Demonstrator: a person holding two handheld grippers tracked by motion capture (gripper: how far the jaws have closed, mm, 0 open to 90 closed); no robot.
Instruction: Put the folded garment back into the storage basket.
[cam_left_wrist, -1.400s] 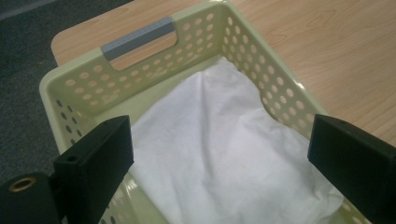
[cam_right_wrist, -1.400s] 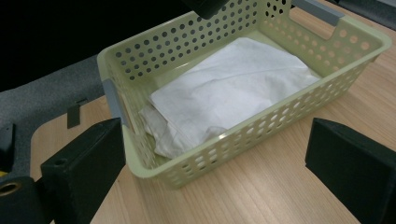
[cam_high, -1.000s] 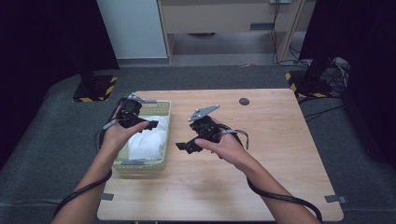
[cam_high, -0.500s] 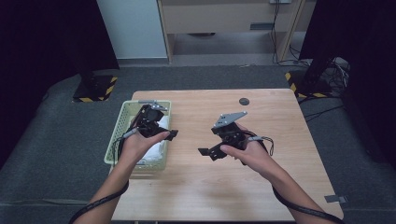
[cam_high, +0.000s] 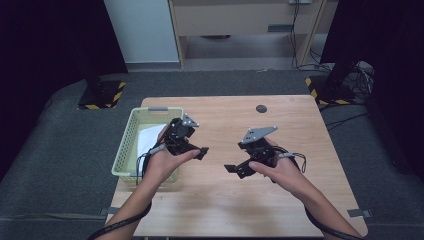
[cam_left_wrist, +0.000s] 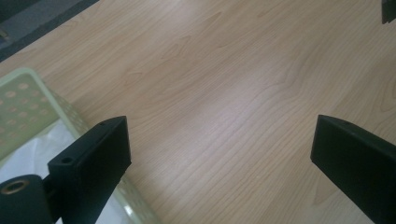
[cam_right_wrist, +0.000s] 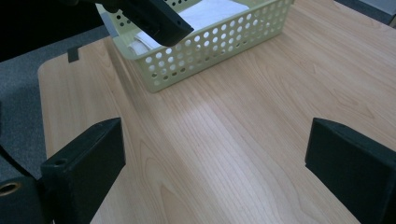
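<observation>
Both grippers have pulled back from the basket since the earlier frames and now hang over bare tabletop; basket and cloth lie as they did relative to the table. Left gripper (cam_high: 200, 151) sits just past the basket's right wall, jaws spread wide, nothing between them. Right gripper (cam_high: 235, 169) is over the middle of the tabletop, jaws equally spread and empty, tips facing the left one. Jaws are flat matte black blocks.

Basket (cam_high: 126, 145): pale green plastic, rectangular, walls perforated with round holes, at the left edge of the tabletop, long axis running front to back. White cloth (cam_high: 148, 137) inside, soft, folded; its near part is hidden by the left hand (cam_high: 162, 165). In the left gripper view only a basket corner (cam_left_wrist: 28, 100) shows, the rest cut off. Tabletop (cam_high: 300, 130) is light wood grain, smooth, rounded corners.
</observation>
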